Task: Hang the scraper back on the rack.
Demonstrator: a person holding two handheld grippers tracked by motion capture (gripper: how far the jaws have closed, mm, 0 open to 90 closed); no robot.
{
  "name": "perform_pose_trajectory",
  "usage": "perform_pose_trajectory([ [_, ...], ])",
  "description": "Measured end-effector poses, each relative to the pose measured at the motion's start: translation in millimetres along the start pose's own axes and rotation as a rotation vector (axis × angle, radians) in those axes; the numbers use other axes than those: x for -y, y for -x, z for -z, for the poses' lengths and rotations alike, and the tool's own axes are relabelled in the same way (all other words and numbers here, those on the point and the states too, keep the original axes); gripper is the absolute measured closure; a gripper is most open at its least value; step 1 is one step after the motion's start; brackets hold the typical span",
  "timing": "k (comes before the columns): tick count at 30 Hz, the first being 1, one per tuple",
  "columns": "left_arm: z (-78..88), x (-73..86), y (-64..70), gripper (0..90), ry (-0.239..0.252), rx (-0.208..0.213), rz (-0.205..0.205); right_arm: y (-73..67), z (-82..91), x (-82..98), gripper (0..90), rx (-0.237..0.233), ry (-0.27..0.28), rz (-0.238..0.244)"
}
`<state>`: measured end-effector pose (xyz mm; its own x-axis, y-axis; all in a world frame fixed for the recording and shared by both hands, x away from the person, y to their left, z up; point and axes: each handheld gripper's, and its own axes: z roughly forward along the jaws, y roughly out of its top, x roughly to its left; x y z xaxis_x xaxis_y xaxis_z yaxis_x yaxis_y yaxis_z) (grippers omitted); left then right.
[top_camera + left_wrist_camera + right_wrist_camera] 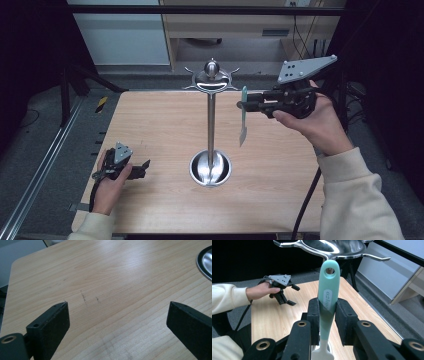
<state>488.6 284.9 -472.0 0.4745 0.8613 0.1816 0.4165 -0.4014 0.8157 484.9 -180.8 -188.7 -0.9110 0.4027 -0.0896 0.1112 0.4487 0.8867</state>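
Right gripper (327, 322) jaws clamped on the mint-green handle of a spatula (327, 293), held upright, hang-hole on top, just under the hooks of the steel rack (211, 80). High view shows the pale blade hanging down in the air, right of the rack pole, off the table (160, 125). Left gripper (117, 317) jaws wide apart, nothing between, resting on the tabletop near the rack's round base (210, 169), which has nothing in it.

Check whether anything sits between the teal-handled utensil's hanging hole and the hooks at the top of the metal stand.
Nothing visible does. The right gripper holds the utensil upright, its hole just below the stand's hooks, with open air between.
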Motion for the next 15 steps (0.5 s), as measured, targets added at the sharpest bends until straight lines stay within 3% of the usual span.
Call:
perform_pose_trajectory([
  [15, 0.0, -0.3, 0.1, 4.4, -0.004, 0.002, -0.006, 0.1, -2.0, -2.1, 74.5, -0.012, -0.003, -0.002],
])
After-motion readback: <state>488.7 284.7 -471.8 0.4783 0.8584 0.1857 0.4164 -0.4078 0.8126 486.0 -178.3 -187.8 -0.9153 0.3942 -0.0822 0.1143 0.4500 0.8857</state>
